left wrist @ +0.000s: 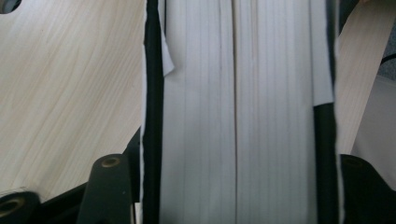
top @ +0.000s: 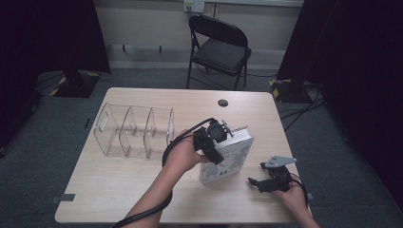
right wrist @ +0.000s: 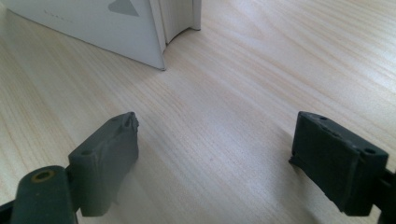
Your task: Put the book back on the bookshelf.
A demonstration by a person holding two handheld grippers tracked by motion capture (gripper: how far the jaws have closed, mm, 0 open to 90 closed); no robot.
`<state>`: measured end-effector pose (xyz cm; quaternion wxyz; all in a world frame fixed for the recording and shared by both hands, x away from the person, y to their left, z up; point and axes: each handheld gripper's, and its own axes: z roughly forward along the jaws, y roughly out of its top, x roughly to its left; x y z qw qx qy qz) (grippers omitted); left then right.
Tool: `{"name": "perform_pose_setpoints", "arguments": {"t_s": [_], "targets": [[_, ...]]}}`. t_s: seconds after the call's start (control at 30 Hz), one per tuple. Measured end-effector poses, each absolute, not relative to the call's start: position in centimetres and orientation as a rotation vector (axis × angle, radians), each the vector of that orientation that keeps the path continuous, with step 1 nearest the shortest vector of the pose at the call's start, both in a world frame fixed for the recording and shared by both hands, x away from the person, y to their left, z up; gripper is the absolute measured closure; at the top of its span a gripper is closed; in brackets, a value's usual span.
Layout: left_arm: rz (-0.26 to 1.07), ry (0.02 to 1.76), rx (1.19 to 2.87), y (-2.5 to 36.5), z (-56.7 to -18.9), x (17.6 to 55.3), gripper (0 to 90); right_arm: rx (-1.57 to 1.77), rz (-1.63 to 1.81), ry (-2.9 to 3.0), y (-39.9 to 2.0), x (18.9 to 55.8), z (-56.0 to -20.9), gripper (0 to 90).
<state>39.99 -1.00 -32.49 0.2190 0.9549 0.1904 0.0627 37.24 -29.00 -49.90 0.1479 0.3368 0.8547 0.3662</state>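
- The book (top: 227,159) stands upright on the bench (top: 119,190), just right of the clear divider rack (top: 135,130) and not yet slotted in.
- The left tool (top: 214,142) straddles its top edge; whether its pads press, I cannot tell.
- The right tool (top: 259,183) rests wide and empty nearby.

book (left wrist: 243,116): covers cut by top and bottom edges in left gripper view | cover print (top: 228,159): too small to read | left gripper's pads: hidden behind book

Left gripper (top: 215,142) jaws parted (slightly); right gripper (right wrist: 215,154) jaws wide.
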Motion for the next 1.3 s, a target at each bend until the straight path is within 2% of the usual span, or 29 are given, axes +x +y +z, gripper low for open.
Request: {"name": "perform_pose_setpoints", "arguments": {"t_s": [0.27,0.47,0.7,1.3], "targets": [[0.219,0.483,2.612,-1.18,-33.06,39.92,38.5,0.997,1.061,2.432,-28.81,37.11,-50.02,13.0],[0.198,0.506,2.609,-1.32,-33.21,40.15,33.6,1.0,1.059,2.427,-28.78,37.07,-50.03,13.1],[0.095,0.543,2.587,-1.12,-33.39,40.76,28.5,1.004,1.06,2.425,-28.75,37.06,-50.03,13.2],[0.173,0.566,2.617,-1.33,-33.2,40.56,29.7,1.002,1.061,2.426,-28.79,37.08,-50.02,13.4]]}}
